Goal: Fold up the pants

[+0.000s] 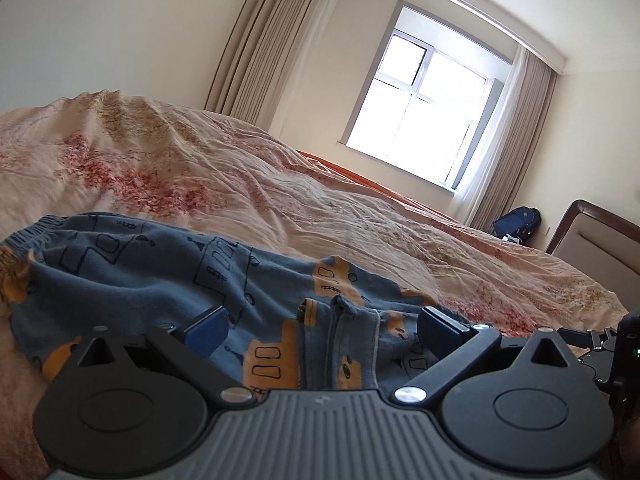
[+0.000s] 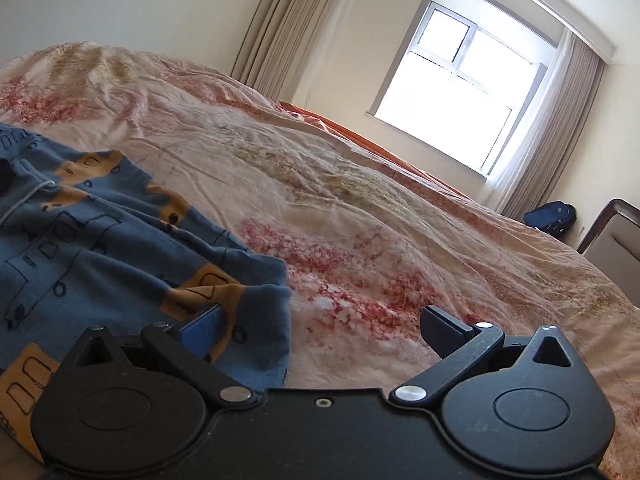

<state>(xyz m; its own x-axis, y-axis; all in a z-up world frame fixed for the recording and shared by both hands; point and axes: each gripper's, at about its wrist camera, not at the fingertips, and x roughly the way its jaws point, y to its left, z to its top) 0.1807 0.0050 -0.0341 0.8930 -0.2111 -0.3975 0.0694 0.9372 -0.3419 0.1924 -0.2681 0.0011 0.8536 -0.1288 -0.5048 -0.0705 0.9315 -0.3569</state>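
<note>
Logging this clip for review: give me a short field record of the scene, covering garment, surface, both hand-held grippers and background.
garment: blue pants with orange vehicle print, lying crumpled, not yet folded
surface: bed with wrinkled floral bedspread
left hand-held gripper: open, fingers on either side of a raised seam of the pants
right hand-held gripper: open, at the pants' edge, one finger over fabric, the other over bedspread
background: bright window, beige curtains, blue backpack on the floor

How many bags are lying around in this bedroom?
1. A dark blue backpack sits on the floor in the far corner, below the window's right curtain, beside the headboard. The bed may hide others.
</note>
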